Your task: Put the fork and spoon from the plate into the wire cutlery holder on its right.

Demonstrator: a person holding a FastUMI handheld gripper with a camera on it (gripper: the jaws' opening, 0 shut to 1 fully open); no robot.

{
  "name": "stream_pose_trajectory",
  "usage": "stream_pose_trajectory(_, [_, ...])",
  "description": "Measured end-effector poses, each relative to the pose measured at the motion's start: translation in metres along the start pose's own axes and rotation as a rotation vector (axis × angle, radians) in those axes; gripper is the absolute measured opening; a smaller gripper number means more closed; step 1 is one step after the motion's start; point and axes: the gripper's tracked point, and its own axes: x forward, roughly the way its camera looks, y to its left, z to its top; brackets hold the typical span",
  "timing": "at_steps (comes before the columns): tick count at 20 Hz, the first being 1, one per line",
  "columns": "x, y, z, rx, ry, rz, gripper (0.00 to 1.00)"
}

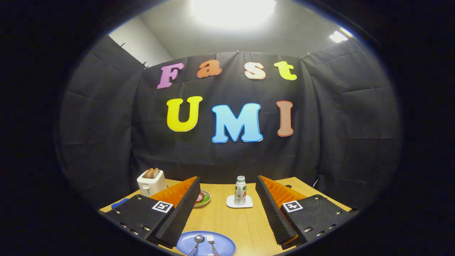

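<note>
A blue plate (222, 245) lies on the wooden table, low between my fingers. On it a spoon (196, 243) lies to the left of a fork (212, 243), both with handles pointing toward me. My gripper (229, 209) hangs above the table, open wide, with nothing between its black ribbed pads (183, 213). The plate sits closer to the left finger than to the right finger (275, 213).
A white toaster (151, 182) with toast stands at the far left. A small dish of food (203, 198) peeks out behind the left finger. A bottle (240, 190) stands on a white coaster (239, 202) beyond the fingers. A blue object (119, 203) lies at the table's left edge.
</note>
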Motion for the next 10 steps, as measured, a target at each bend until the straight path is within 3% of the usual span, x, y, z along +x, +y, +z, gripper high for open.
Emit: stream_pose_trajectory(10, [-0.003,0.024,-0.011,-0.012,0.036,0.077,0.96])
